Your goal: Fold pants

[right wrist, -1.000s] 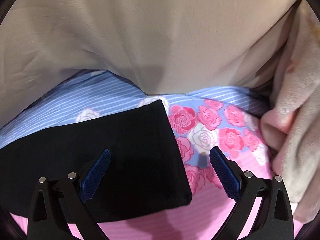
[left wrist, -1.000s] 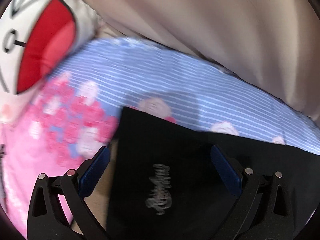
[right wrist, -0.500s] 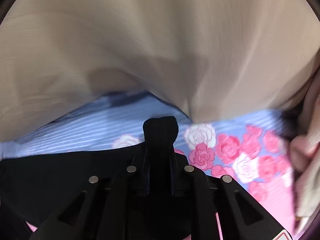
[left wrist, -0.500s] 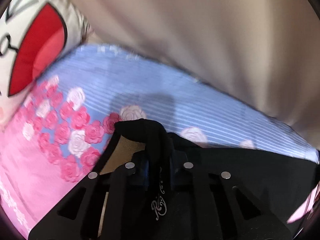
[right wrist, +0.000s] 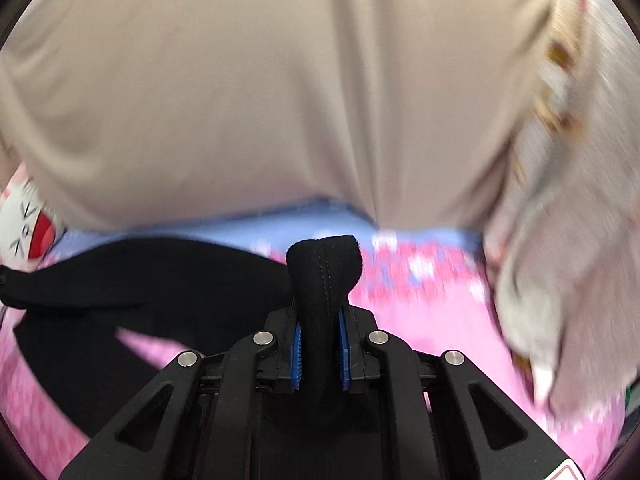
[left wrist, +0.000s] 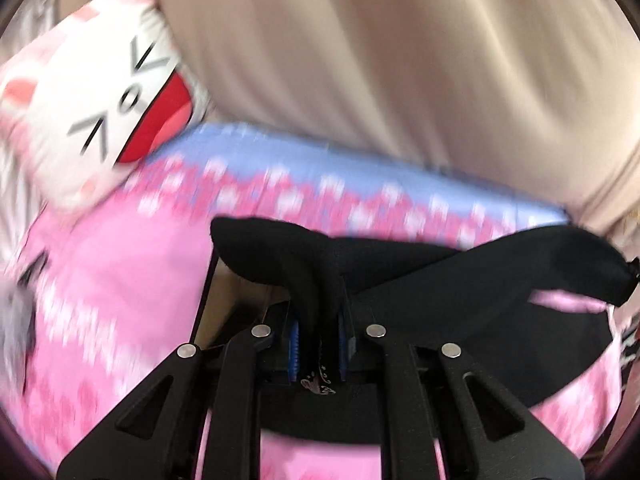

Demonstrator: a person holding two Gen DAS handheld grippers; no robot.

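While a second ago both gaped, left hand-held gripper (left wrist: 318, 344) and right hand-held gripper (right wrist: 320, 354) now pinch black pants (left wrist: 460, 276), lifted.

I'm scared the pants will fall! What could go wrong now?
1. Each claw pinches only a small bunch of the black pants: the left claw and the right claw. The cloth might slip out.
2. The middle of the pants sags between the claws and may crease, spoiling the fold.
3. The cat pillow lies close on the pink bedsheet; the swinging pants could brush it.
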